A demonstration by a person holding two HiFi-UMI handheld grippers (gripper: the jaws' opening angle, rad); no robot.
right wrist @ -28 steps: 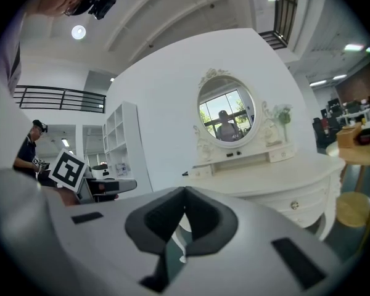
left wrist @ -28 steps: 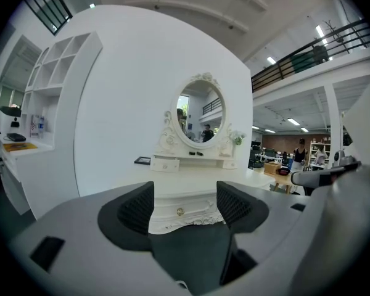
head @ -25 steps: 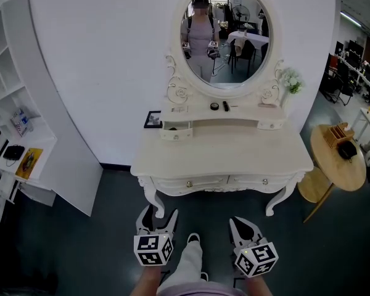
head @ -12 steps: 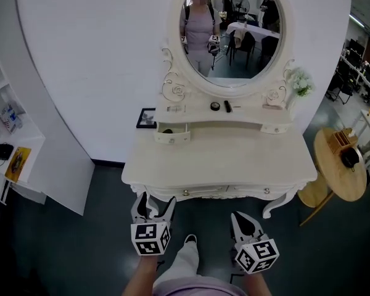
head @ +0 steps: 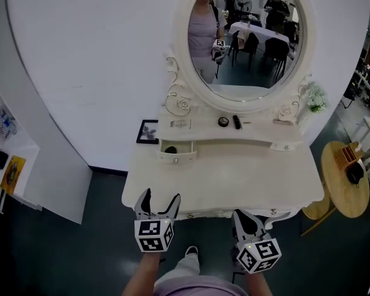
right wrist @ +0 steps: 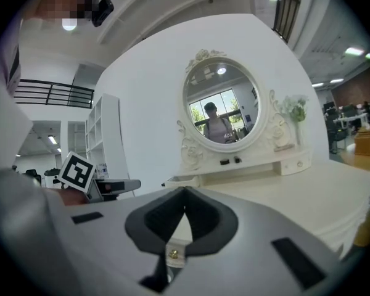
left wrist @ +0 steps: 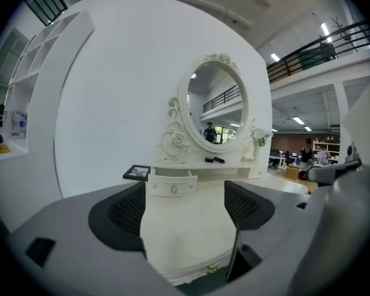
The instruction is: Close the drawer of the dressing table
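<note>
With the open drawer (head: 176, 155) at 12 o'clock, well apart from the left gripper (head: 160, 196), whose empty jaws have just been opening wide, and the right gripper (head: 245, 217) pinched together, an off-centre push could skew and jam it.

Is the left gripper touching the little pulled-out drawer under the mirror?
Apart. Head view: the left gripper, its jaws just opening with nothing between them, hovers at the front edge of the tabletop; bare surface separates it from the drawer at the back.
</note>
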